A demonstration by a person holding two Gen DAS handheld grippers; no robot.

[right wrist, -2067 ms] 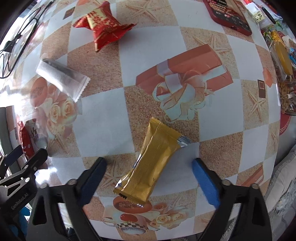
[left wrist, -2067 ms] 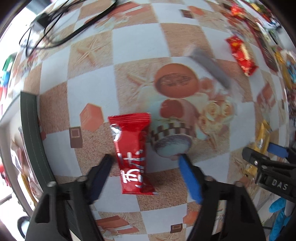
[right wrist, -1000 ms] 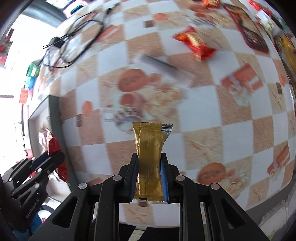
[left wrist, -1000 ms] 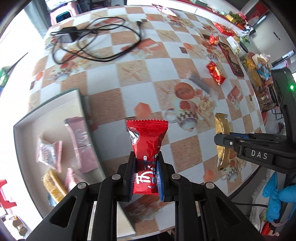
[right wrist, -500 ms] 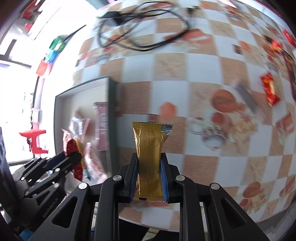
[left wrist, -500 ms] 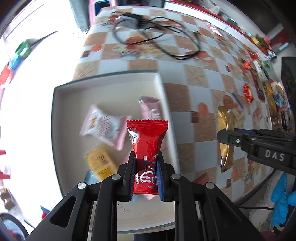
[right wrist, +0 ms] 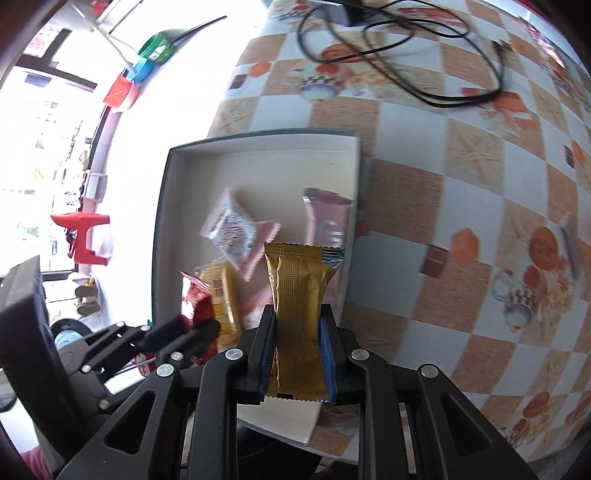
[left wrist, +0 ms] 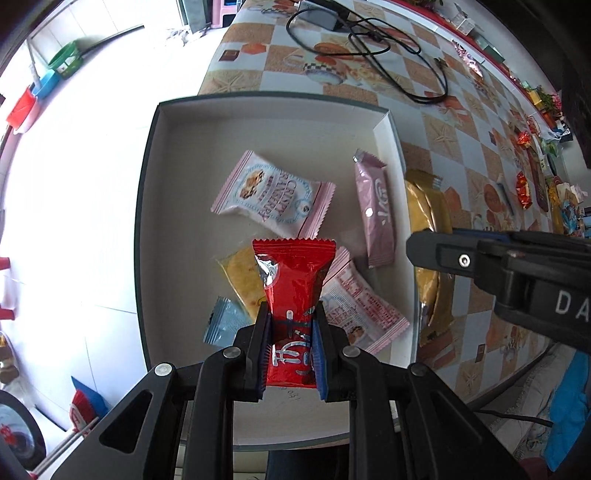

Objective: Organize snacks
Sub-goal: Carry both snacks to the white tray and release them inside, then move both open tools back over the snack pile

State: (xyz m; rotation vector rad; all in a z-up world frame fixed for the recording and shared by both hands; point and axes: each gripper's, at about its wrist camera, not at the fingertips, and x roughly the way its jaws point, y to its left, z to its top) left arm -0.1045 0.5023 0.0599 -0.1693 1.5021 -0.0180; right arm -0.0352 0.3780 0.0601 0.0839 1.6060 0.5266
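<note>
My left gripper is shut on a red snack packet, held upright above a shallow white tray with a dark rim. Several packets lie in the tray: a pink-and-white one, a mauve bar, a yellow one, a blue one. My right gripper is shut on a gold bar, which hangs over the tray's right edge. In the left wrist view the gold bar shows beside the tray wall. The right wrist view shows the left gripper with the red packet at lower left.
The tray sits at the corner of a table with a checkered cloth. A black cable and charger lie beyond the tray. Loose red sweets and other packets lie far right. A white tiled floor lies past the table's left edge.
Both grippers have carried their packets leftward across the table. The red packet now hangs over the tray's middle, and the gold bar has reached the tray's right edge.
</note>
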